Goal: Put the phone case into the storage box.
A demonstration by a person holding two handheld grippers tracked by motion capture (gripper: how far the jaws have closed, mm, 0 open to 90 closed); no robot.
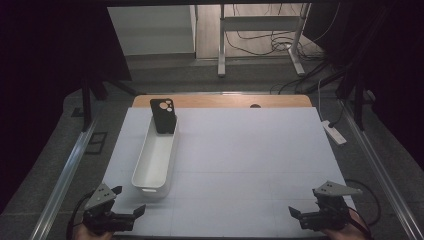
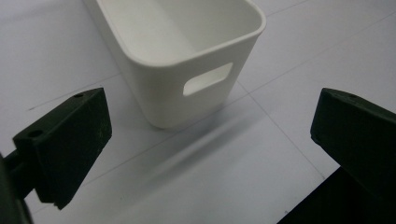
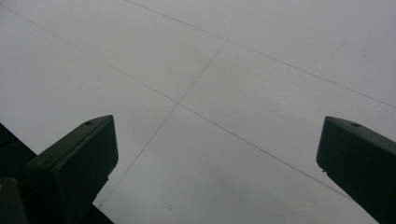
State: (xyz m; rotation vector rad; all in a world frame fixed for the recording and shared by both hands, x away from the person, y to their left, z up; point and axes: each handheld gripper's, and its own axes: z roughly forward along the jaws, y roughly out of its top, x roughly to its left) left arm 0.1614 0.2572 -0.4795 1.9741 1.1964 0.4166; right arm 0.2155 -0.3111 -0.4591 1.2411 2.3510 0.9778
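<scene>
Here, at the near edge of the table, both grippers rest low over the white sheet, one at each corner. The left gripper sits at the near left with a hand under it, its jaws spread wide apart and holding nothing; in the left gripper view the two black jaws stand far from each other with the bare sheet between them. The right gripper sits at the near right, well apart from the left one, and its jaws are likewise spread wide with nothing between them but the sheet and its faint seam lines. Just beyond the left gripper lies the bin, a long white tub set lengthwise away from the person; its near end, with a slot handle, faces the left gripper and stands near it without touching. The near part of the bin looks empty inside. At the bin's far end a black phone case stands almost upright, leaning a little, its lower end inside the bin and its camera cutout at the top. Past the sheet, a strip of wooden tabletop shows at the far edge.
</scene>
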